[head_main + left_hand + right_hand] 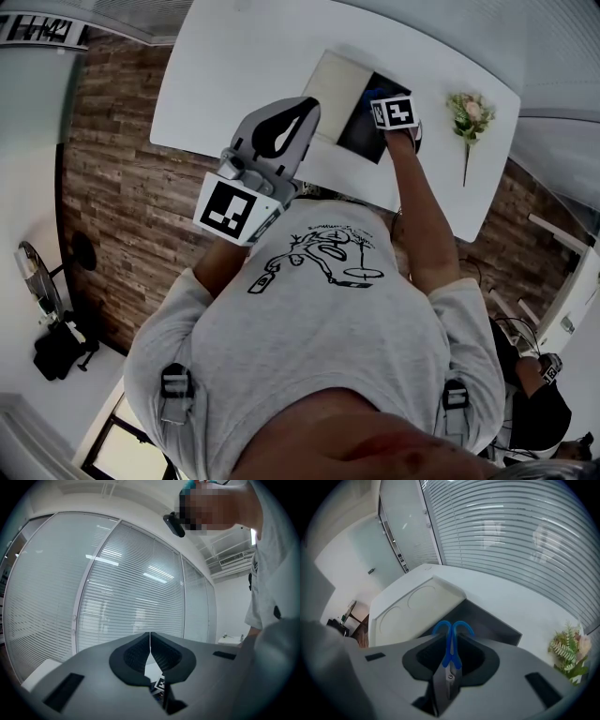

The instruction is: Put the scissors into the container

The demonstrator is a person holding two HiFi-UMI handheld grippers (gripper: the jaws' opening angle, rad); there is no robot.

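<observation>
In the head view, the container (339, 86) is seen near the far edge of the white table (234, 66), with a pale lid part on its left and a dark hollow on its right. The right gripper (394, 120) is held over that hollow. The left gripper (302, 111) is held above the near edge, and a flower sprig (469, 114) lies toward the right-hand edge.

In the left gripper view, the left gripper (150, 641) is seen with its jaws pressed together on nothing, pointed at a glass wall with blinds. It is judged to have no part in this step.

In the right gripper view, the scissors (451, 654) are clamped near the pivot by the right gripper (451, 639), blue handles foremost, above the open hollow. The handles are best lowered well inside the walls, clear of the lid edge. The jaws should be parted only when the scissors are low, so that they are not dropped from a height.
</observation>
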